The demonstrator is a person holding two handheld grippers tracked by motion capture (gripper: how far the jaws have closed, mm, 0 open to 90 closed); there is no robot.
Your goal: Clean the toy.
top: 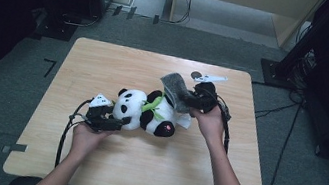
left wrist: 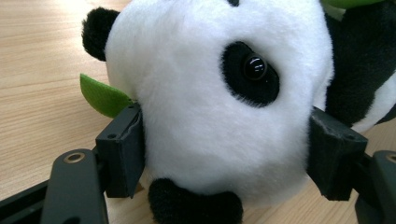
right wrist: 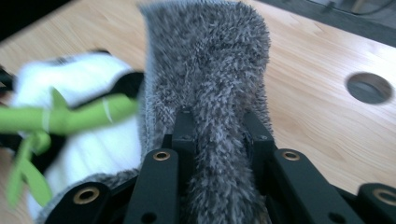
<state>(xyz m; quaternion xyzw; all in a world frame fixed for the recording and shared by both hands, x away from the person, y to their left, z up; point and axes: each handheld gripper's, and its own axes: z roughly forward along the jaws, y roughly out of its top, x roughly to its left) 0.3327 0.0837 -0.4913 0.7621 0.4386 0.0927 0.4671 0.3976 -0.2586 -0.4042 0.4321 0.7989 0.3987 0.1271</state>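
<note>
A plush panda point(top: 145, 112) is lying on its side near the middle of the wooden bench point(top: 107, 57), and it serves as the landmark here. The left tongs point(top: 122, 122) are clamping the panda's white head from either side; in the left gripper view the two black pads are pressing into the fur point(left wrist: 210, 116), one beside the green leaf point(left wrist: 102, 95) and one below the black eye patch. The right tongs point(top: 188, 98) are sitting just beyond the panda's body, on the far side from the person, and are pinching a fold of grey fuzzy cloth point(right wrist: 205, 70) tightly, the jaws nearly together with the fabric rising up between them. That cloth is standing over the panda's back, touching it, with a loose edge trailing under the white belly. A round hole in the bench point(right wrist: 369, 87) is lying well beyond the cloth.

The work in hand appears to be dressing or wrapping the panda in the grey cloth. To do it well, the left tongs should be keeping the head steady without crushing it, so the toy is not sliding. The right tongs should be drawing the cloth across the body slowly, keeping it from snagging on the green scarf point(right wrist: 70, 116).
</note>
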